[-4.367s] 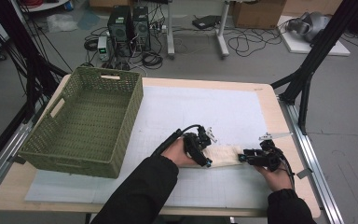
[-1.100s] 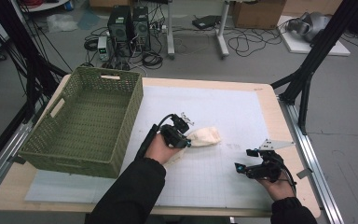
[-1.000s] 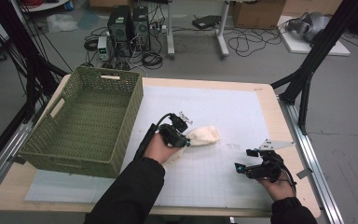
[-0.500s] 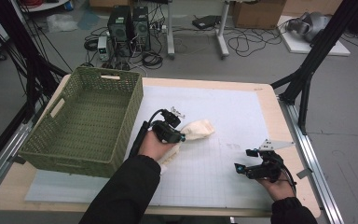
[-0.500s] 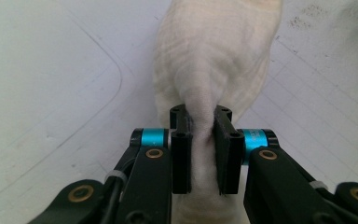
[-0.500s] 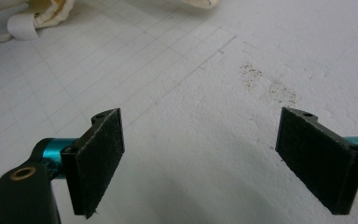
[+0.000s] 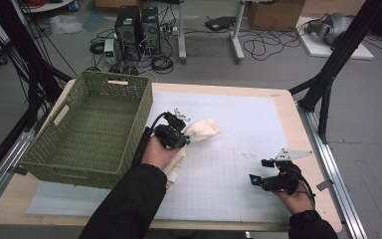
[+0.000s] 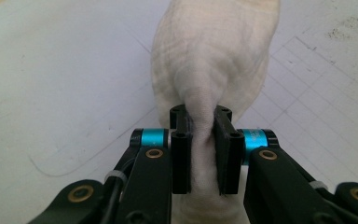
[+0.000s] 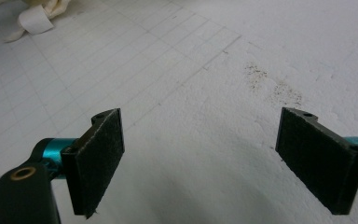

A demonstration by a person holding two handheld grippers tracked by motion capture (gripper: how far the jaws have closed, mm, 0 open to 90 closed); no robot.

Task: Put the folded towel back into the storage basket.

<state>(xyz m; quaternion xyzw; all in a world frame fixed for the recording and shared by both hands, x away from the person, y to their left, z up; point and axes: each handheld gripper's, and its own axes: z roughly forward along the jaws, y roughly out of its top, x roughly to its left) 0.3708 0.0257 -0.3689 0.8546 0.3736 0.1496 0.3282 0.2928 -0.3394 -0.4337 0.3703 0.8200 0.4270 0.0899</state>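
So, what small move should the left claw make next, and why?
Probably carry the cream cloth a little further left, toward the green basket. The left claw is shut on the cloth, lifted off the mat, with the basket open beside it.

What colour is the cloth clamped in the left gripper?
Cream, off-white cloth, pinched in the left gripper; clearest in the left gripper view.

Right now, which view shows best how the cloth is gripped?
The left gripper view: the left tool pinches a bunched fold of the cloth between its pads. The high view shows the cloth small, partly behind the hand. The right gripper view catches a corner.
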